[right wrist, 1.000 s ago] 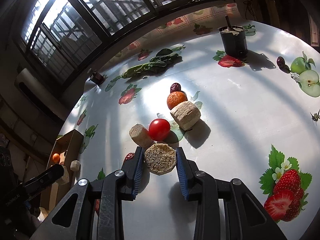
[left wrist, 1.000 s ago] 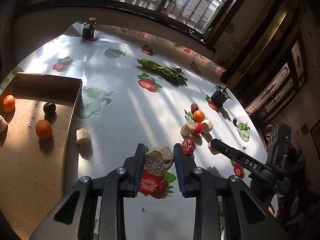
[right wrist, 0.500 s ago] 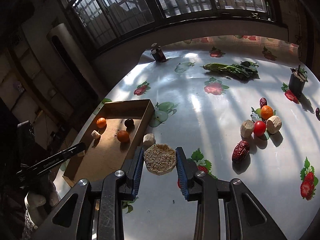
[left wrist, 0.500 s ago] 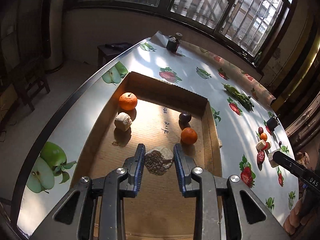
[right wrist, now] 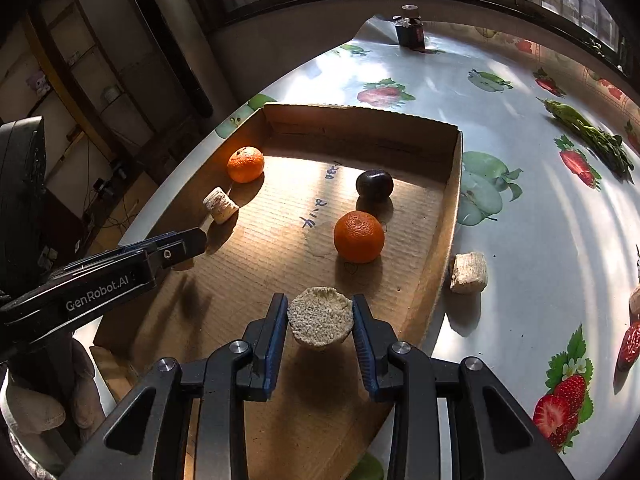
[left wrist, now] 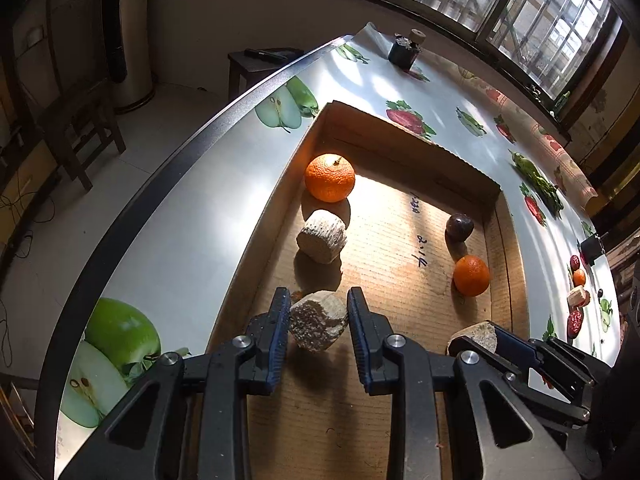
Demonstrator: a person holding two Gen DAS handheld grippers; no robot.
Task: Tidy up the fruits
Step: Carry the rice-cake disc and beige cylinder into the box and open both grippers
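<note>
My left gripper (left wrist: pixel 318 320) is shut on a rough beige fruit chunk (left wrist: pixel 318 326), just above the near left floor of the cardboard box (left wrist: pixel 400 136). My right gripper (right wrist: pixel 320 322) is shut on a round beige slice (right wrist: pixel 320 320) over the box's (right wrist: pixel 360 114) near right part. Inside the box lie two oranges (left wrist: pixel 330 178) (left wrist: pixel 471 275), a dark plum (left wrist: pixel 459 227) and a beige cylinder piece (left wrist: pixel 322 236). Each view shows the other gripper from the side: the right one (left wrist: pixel 492 340) with its slice, the left one (right wrist: pixel 192 240).
A loose beige chunk (right wrist: pixel 468 272) lies on the fruit-print tablecloth just outside the box's right wall. A red date (right wrist: pixel 630 346) and more fruit (left wrist: pixel 578 280) sit far right. Leafy greens (right wrist: pixel 592 136) and a dark jar (right wrist: pixel 412 30) stand further back. The table edge (left wrist: pixel 160 184) runs along the left.
Both grippers have swung left from the fruit pile on the cloth to over the cardboard box, each still carrying its beige piece. The left one has sunk lower into the box.
</note>
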